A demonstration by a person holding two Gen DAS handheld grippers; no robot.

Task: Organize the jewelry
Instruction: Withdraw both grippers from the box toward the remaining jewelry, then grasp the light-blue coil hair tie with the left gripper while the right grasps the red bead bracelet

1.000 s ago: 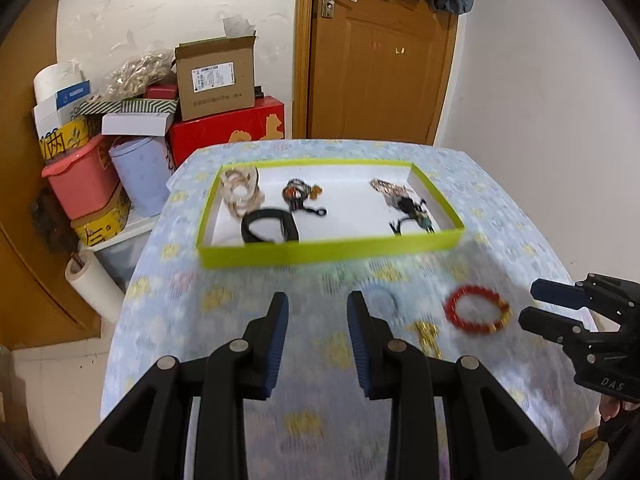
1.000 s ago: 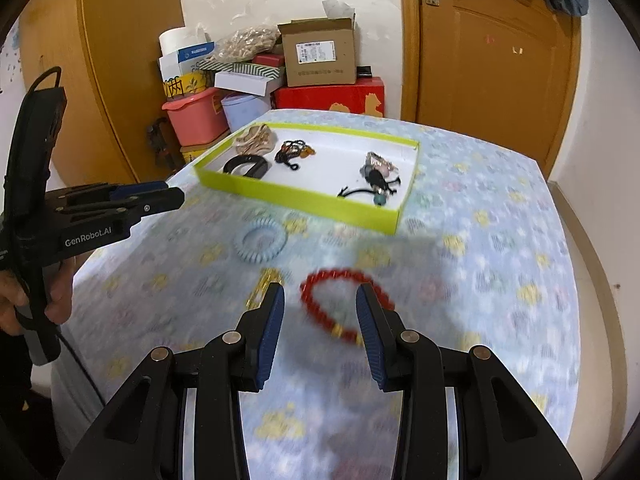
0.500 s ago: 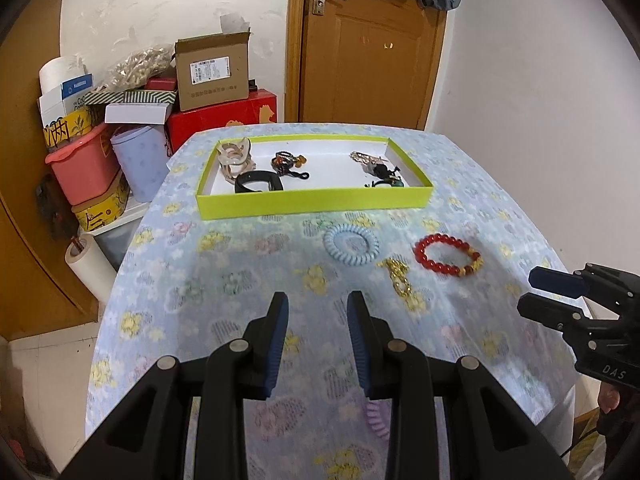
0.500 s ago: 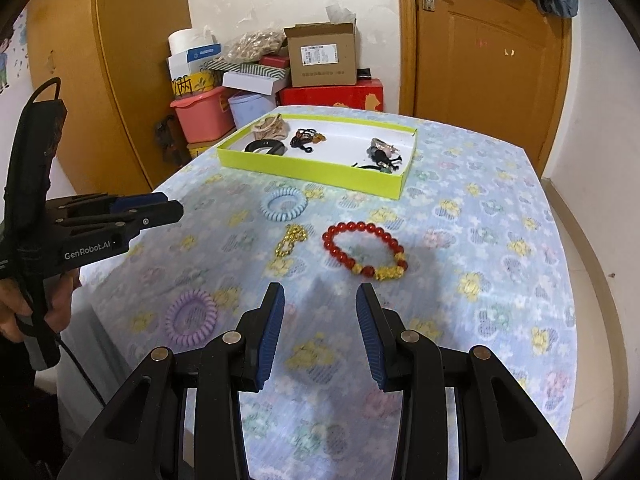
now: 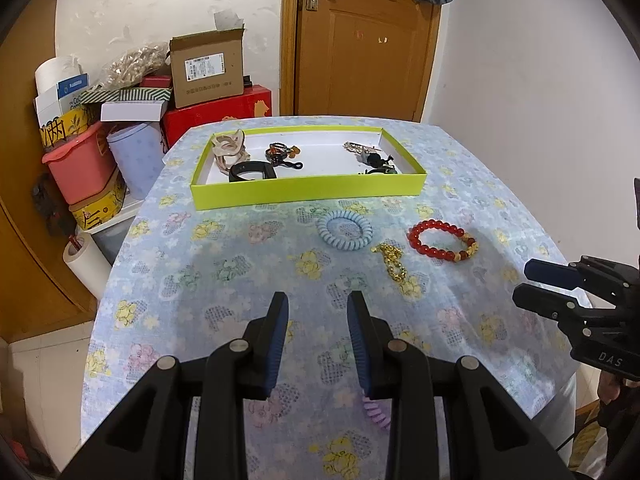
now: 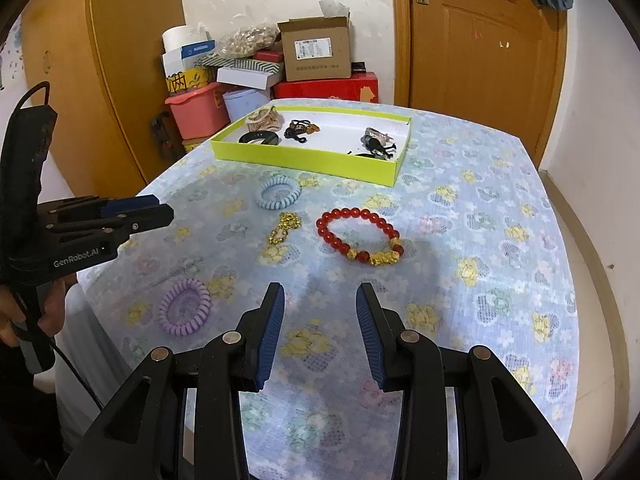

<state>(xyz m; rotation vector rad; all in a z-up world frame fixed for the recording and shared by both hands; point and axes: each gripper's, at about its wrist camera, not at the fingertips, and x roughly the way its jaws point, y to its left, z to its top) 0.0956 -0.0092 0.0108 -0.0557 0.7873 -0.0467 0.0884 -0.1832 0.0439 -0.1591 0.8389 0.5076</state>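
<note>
A lime-green tray [image 5: 308, 193] [image 6: 304, 159] with several pieces of jewelry stands at the far side of the flowered tablecloth. In front of it lie a light blue coil hair tie [image 5: 344, 230] [image 6: 279, 192], a gold chain [image 5: 393, 262] [image 6: 283, 228] and a red bead bracelet [image 5: 442, 240] [image 6: 360, 236]. A purple coil hair tie [image 6: 185, 306] [image 5: 376, 412] rests near the table's front edge, partly hidden behind my left gripper's finger. My left gripper [image 5: 317, 312] [image 6: 154, 208] and right gripper [image 6: 320, 300] [image 5: 524, 280] hover open over the near cloth, nothing between their fingers.
Boxes, a pink tub [image 5: 80, 168] and paper rolls are stacked on the floor beyond the table's left corner. A wooden door [image 5: 360, 40] stands behind. The table edge drops off at left and right. A hand [image 6: 16, 320] holds the left gripper's handle.
Both grippers have drawn back from the tray toward the table's front edge, so the loose jewelry and purple hair tie came into view. Over the last half second they stayed nearly still.
</note>
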